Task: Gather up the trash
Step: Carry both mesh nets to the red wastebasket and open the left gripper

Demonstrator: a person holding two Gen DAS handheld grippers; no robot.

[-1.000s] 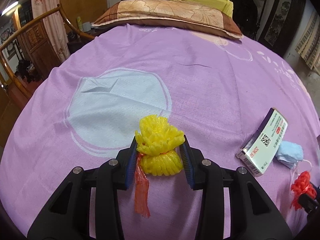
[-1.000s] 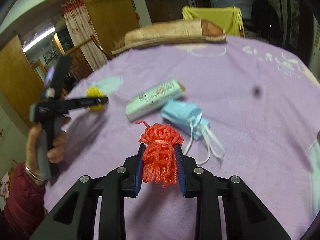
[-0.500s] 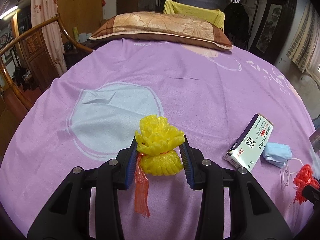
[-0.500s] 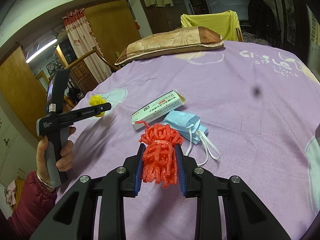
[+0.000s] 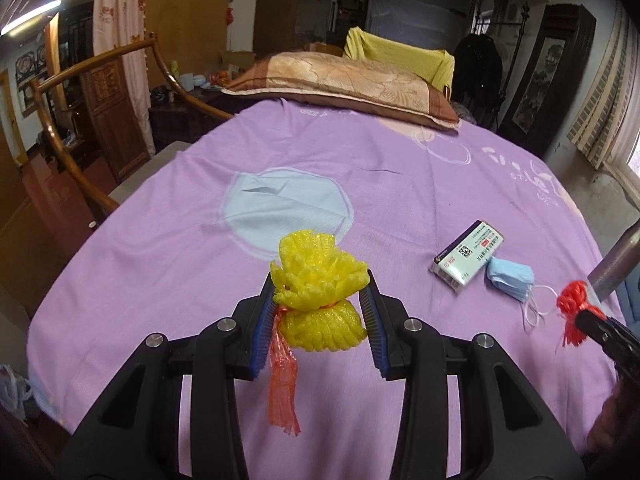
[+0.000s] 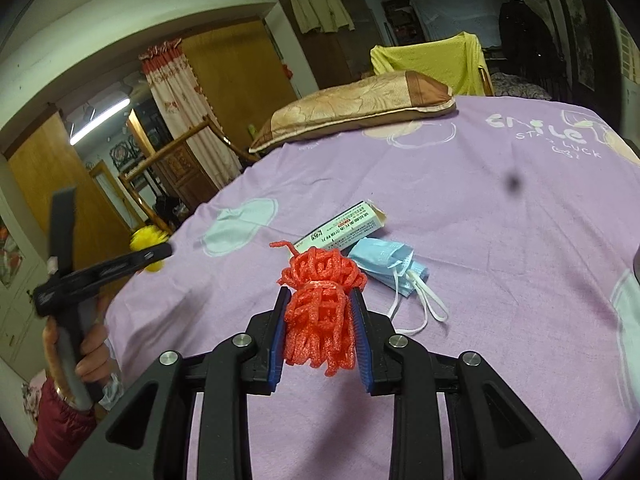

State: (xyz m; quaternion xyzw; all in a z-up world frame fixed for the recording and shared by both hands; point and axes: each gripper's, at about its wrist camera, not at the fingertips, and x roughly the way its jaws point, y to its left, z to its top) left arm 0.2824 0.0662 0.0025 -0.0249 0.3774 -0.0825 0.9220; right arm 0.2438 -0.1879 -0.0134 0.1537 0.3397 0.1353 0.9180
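My left gripper point(image 5: 320, 292) is shut on a yellow foam net point(image 5: 320, 300) with a red strip hanging below it, held above the purple bed sheet point(image 5: 280, 176). My right gripper point(image 6: 320, 300) is shut on a red foam net point(image 6: 320, 308), also held above the sheet. A white medicine box point(image 5: 468, 256) and a folded blue face mask point(image 5: 510, 278) lie side by side on the sheet, right of the left gripper and just beyond the right gripper, box point(image 6: 340, 230), mask point(image 6: 386, 262). The red net shows at the right edge of the left wrist view point(image 5: 574, 304).
A brown pillow point(image 5: 344, 80) lies at the head of the bed, with a yellow-draped chair point(image 5: 396, 54) behind it. A curved wooden rail point(image 5: 64, 92) and a wooden cabinet point(image 5: 114, 112) stand along the bed's left side. The other hand and left gripper point(image 6: 100, 268) show at left.
Both grippers have risen and pulled back from the bed with their nets held; the box and mask look farther away. The box and mask have not moved.
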